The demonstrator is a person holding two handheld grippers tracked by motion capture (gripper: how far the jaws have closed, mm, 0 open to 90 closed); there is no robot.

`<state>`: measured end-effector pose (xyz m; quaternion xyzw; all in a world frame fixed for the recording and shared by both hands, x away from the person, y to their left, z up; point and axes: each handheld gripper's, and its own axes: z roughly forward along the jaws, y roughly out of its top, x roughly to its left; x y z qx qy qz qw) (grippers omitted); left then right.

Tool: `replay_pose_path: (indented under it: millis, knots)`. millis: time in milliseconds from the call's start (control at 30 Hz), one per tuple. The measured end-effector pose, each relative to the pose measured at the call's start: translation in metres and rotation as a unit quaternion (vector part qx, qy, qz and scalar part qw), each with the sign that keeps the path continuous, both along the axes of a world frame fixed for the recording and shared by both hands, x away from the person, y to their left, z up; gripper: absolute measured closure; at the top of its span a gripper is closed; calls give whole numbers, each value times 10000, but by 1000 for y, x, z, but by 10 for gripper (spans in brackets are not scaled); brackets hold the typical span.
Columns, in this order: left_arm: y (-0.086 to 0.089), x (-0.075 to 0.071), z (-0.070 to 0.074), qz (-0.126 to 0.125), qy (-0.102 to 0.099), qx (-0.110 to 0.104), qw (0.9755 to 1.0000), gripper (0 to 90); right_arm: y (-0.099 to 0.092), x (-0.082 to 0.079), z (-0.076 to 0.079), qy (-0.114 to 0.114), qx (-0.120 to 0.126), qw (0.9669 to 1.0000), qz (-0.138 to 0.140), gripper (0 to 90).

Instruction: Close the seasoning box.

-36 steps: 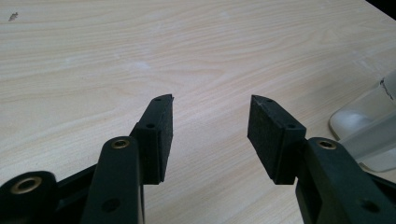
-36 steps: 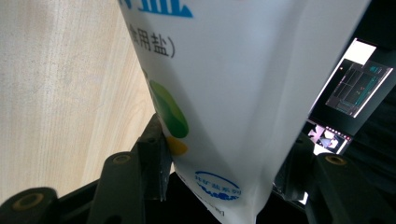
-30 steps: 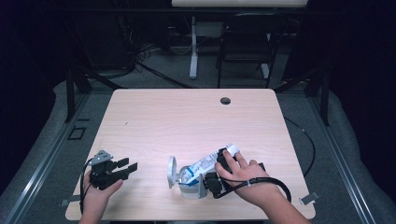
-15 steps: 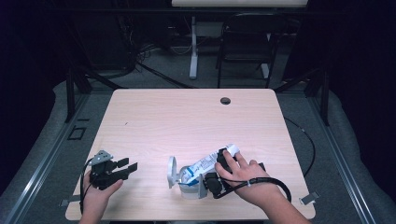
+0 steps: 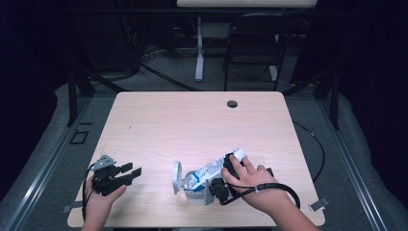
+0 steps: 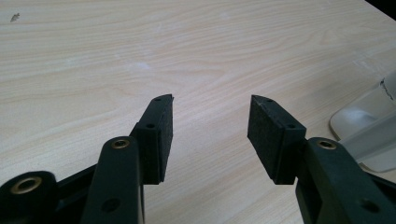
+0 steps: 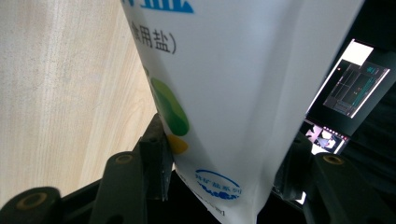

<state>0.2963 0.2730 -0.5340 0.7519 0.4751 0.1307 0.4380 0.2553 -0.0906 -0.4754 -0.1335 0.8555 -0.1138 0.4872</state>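
So the main thing here is a white plastic pouch with blue print and a green blob on it [image 5: 208, 172], lying on its side near the front edge of the pale wood-grain table [image 5: 202, 120], well toward the person from the small dark grommet hole [image 5: 232, 104] at the far edge. The right gripper [image 5: 216, 185] is clamped onto it: in the right gripper view the pouch [image 7: 224, 93] sits squeezed between the two black jaws with its bottom seam down near the jaw roots, so it's a deep bite, probably so the floppy bag doesn't slide out when it gets lifted or tipped. The right hand [image 5: 250, 180] lies flat over the gripper and the pouch's end, which looks like steadying to me. Just left of the pouch stands a white round plastic thing [image 5: 177, 177], maybe a lid or small dish on edge, can't really tell; a pale curved bit also peeks in at the right of the left gripper view. The left gripper [image 5: 126, 174] is parked well left of the pouch, jaws spread wide over bare table [image 6: 140, 56], holding nothing. My guess is it's waiting, pointed at the pouch to help out.
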Motion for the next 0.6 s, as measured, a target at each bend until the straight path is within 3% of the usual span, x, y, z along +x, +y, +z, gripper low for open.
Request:
replay_pose_path:
  millis: [600]
  knots:
    - [0,0,0,19,-12,-25,10000,510,1,-1,2,-22,-90,10000,18,498]
